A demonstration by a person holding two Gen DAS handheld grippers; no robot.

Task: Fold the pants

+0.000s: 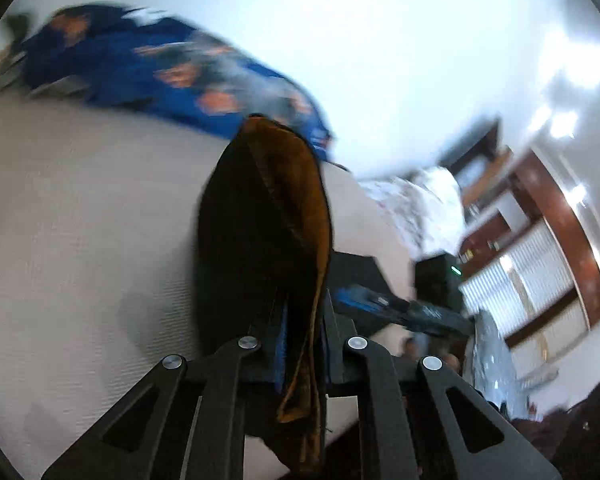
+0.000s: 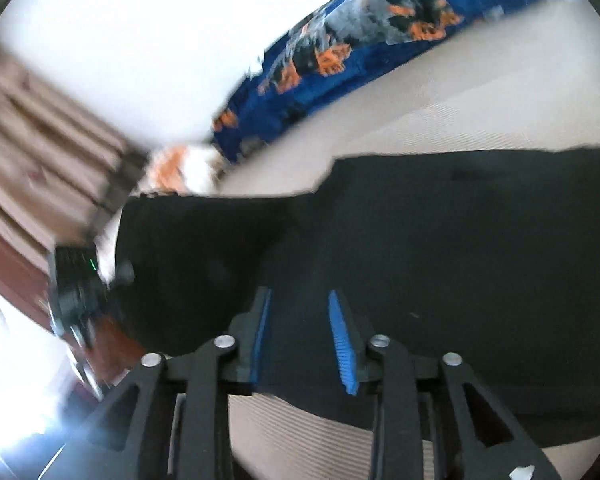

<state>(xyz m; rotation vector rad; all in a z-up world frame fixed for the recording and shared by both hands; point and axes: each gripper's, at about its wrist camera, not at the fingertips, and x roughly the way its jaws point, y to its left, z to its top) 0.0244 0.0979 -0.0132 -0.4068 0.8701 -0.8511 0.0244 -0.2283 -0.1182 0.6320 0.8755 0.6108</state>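
Left wrist view, from left to right: beige bedding (image 1: 80, 220) fills the left side, with a blue pillow (image 1: 140, 68) printed in orange lying across its far edge against a white wall (image 1: 380, 40). At centre the left gripper (image 1: 300, 320) has its jaws pressed together on a fold of the pants (image 1: 260, 220), black outside with a brown lining, which rises from the jaws in a raised loop. Further right the right gripper (image 1: 400, 308) shows, blurred, with wooden furniture (image 1: 560, 220) behind.

Right wrist view: the left gripper (image 2: 76, 292) is a blur at the left edge. At centre the right gripper (image 2: 300, 320) has its jaws spread, blue pads (image 2: 342, 344) clear of the cloth, over the pants (image 2: 460, 260) lying flat on the bedding (image 2: 480, 120). The pillow (image 2: 360, 52) lies beyond.
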